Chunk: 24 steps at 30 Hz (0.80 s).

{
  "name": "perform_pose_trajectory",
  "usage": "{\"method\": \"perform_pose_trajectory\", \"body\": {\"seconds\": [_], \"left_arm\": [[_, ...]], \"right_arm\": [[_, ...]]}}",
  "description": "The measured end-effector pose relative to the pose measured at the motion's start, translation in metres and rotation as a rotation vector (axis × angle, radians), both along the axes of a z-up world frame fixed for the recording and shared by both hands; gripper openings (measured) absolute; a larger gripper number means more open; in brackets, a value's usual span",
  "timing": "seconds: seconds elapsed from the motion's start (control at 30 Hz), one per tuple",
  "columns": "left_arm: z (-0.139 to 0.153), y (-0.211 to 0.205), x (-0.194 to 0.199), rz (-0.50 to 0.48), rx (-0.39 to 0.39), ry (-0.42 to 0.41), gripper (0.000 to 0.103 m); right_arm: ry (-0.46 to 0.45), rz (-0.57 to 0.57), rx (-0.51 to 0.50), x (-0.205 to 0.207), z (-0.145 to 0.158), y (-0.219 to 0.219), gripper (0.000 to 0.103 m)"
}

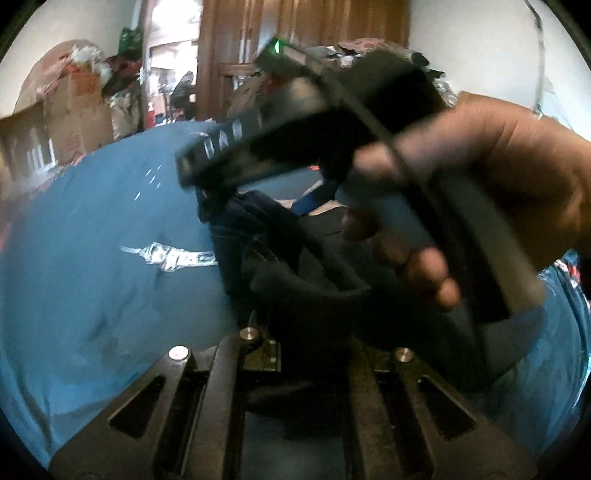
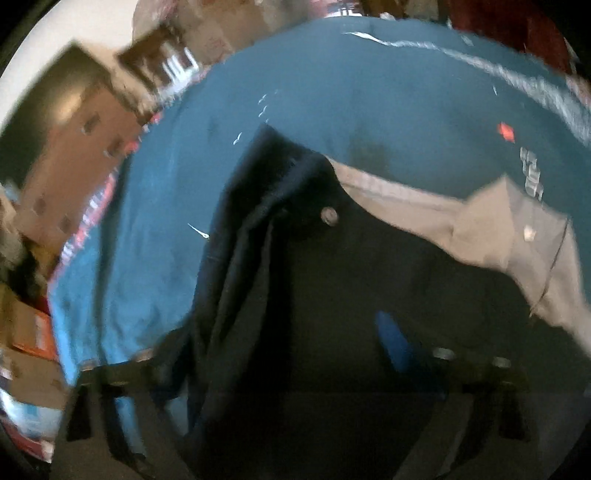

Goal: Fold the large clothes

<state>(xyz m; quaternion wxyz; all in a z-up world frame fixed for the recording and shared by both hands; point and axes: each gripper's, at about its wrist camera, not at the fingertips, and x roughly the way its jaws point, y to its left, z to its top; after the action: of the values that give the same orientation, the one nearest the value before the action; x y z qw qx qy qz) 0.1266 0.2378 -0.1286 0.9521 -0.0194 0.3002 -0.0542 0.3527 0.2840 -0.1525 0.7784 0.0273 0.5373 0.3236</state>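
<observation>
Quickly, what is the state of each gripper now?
Left gripper: shut on the dark navy cloth garment.
Right gripper: cannot be told; the garment hides it.

The dark garment is matt woven cloth with a pale cloth lining and a dull metal button. The blue sheet over the worktop is smooth cloth. The left tool is matt black plastic with shiny metal bolts. At ten o'clock stand rough cardboard boxes; at twelve, a glossy wooden door.

1 dark garment, 2 grippers, 1 hand
</observation>
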Motion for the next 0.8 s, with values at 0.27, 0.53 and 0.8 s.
{"method": "perform_pose_trajectory", "body": {"seconds": [0.27, 0.53, 0.8], "left_arm": [[0.026, -0.099, 0.001, -0.283, -0.003, -0.028, 0.006], [-0.012, -0.222, 0.028, -0.534, 0.056, 0.127, 0.008], [-0.022, -0.264, 0.039, -0.597, 0.017, 0.2, 0.014]], "right_arm": [[-0.038, -0.295, 0.441, -0.047, 0.003, -0.187, 0.01], [0.028, -0.56, 0.454, -0.066, -0.055, -0.349, 0.007], [0.031, -0.597, 0.511, -0.077, -0.059, -0.409, 0.007]]}}
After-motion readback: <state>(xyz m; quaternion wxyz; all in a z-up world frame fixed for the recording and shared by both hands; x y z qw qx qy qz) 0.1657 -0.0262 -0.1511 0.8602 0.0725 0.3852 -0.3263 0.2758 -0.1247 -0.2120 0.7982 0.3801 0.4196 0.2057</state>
